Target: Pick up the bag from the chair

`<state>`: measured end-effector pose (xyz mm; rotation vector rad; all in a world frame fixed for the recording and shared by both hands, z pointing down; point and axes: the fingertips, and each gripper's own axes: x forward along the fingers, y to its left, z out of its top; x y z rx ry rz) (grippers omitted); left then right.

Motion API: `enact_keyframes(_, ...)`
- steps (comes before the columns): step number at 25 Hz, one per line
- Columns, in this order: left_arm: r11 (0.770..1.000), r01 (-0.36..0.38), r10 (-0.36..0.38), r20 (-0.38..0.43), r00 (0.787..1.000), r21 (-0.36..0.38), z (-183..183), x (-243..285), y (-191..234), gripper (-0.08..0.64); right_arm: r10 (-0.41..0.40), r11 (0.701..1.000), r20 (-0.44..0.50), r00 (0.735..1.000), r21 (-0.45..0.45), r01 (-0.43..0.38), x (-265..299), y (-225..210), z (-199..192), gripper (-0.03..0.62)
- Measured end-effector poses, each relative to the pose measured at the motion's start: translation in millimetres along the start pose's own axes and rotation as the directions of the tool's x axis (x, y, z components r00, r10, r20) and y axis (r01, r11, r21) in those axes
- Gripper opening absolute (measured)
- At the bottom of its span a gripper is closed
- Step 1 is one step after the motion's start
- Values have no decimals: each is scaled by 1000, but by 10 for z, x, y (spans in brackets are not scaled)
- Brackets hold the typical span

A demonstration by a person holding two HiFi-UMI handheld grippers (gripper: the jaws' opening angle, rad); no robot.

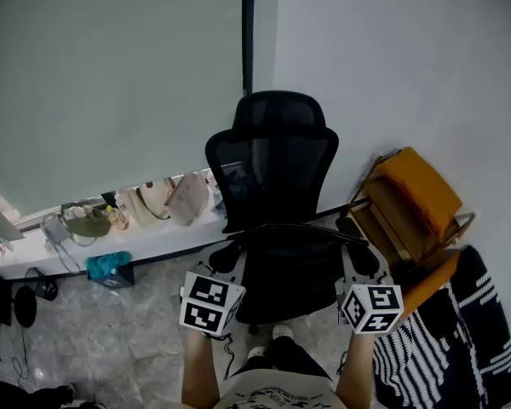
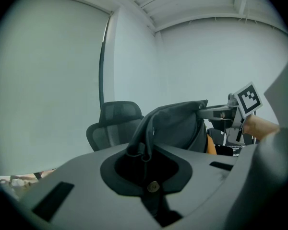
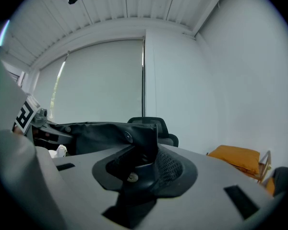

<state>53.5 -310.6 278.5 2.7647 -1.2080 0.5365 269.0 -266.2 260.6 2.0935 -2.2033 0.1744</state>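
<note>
A black bag (image 1: 291,267) hangs stretched between my two grippers, in front of the seat of a black mesh office chair (image 1: 272,156). My left gripper (image 1: 228,261) is shut on the bag's left edge; in the left gripper view the dark fabric (image 2: 175,123) bunches into the jaws (image 2: 143,152). My right gripper (image 1: 351,244) is shut on the bag's right corner, which the right gripper view shows as fabric (image 3: 98,135) pinched at the jaws (image 3: 141,152). The chair back (image 2: 116,122) stands behind the bag. Whether the bag's bottom touches the seat is hidden.
An orange folding chair (image 1: 413,198) leans on the wall at right, with black-and-white striped cloth (image 1: 451,339) below it. Several small bags (image 1: 166,198) line a low sill at left, with a teal item (image 1: 109,265) on the floor. A wall and blind stand behind the chair.
</note>
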Motion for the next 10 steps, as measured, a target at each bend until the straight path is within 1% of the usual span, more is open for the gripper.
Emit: enact_keyframes(10, 1000, 0, 0, 2, 1000, 8, 4, -16, -22, 38, 2, 1000, 5, 1000, 0, -2, -25, -4, 14, 138)
